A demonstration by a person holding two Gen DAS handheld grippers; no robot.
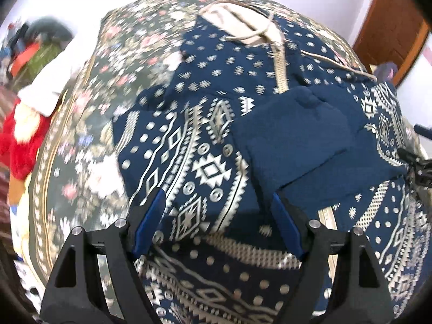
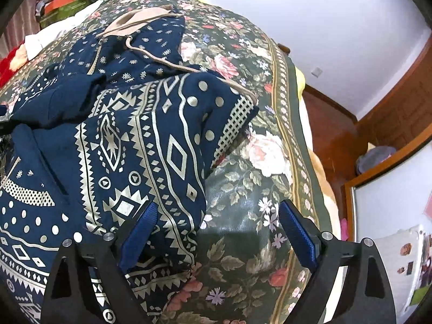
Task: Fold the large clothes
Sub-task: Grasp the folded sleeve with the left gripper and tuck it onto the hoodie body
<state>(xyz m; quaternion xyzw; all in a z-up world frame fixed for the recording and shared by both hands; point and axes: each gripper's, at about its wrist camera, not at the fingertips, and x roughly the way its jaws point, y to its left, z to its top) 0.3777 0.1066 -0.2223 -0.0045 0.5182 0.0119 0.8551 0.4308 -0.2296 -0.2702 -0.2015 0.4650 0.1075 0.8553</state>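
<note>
Navy garment [image 2: 140, 145], silver geometric print; bedspread [image 2: 243, 194] dark green floral, probably.

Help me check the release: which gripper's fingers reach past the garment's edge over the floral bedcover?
The right gripper. One of its fingers is over the floral bedcover, beyond the navy patterned garment. The left gripper is wholly over the garment.

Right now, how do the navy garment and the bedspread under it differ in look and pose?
The navy garment carries pale geometric bands and dots; the bedspread is dark green with roses. The navy garment lies rumpled and partly folded, with a beige-lined hood; the bedspread lies spread flat. Both are patterned fabric.
</note>
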